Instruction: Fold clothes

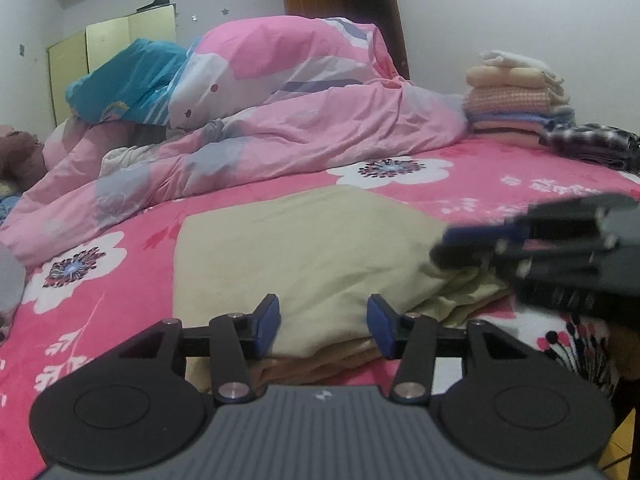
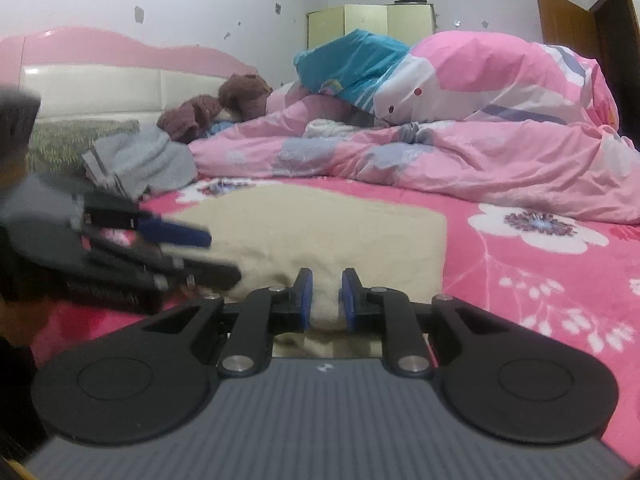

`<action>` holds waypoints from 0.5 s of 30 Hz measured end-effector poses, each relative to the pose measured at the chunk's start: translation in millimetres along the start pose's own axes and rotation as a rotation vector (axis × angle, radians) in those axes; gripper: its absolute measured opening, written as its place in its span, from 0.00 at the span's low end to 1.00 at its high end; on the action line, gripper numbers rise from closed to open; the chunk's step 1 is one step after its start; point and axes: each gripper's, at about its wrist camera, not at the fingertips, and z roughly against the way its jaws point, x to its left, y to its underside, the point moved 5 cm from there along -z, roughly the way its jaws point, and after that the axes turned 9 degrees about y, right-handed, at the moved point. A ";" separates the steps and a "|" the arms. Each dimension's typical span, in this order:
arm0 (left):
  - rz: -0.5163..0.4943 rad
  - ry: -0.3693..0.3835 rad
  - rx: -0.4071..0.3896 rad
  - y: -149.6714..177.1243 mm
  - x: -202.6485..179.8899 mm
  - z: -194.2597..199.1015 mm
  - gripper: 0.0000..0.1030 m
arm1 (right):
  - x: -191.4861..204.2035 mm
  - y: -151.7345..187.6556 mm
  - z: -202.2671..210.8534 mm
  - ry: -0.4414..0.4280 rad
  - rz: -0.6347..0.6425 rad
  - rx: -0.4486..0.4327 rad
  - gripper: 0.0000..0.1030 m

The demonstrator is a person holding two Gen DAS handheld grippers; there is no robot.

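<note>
Beige folded cotton garment [image 1: 304, 248] lies on the pink floral bedsheet [image 1: 500, 184], its near edge pinched by the right gripper [image 2: 325, 300] to anchor it, while the left gripper [image 1: 323, 320] stands half-open, empty.

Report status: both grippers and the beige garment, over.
Left gripper open, over the beige garment's near edge. Right gripper shut on a bunched fold of it. Pink duvet behind, clear of the work.
</note>
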 end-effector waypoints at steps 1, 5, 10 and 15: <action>0.000 -0.004 0.001 -0.1 -0.6 -0.3 0.49 | 0.0 -5.7 2.7 0.000 -0.002 -0.018 0.15; 0.015 -0.018 0.004 -1.1 -1.1 -0.7 0.49 | 1.6 -11.5 2.9 -0.010 -0.007 -0.039 0.14; 0.011 -0.028 0.023 -1.3 -4.2 -1.0 0.51 | 6.3 26.5 -11.3 -0.004 0.026 0.007 0.15; 0.085 -0.032 0.025 -11.0 2.8 7.5 0.52 | 7.2 26.2 -11.3 0.001 0.032 0.001 0.15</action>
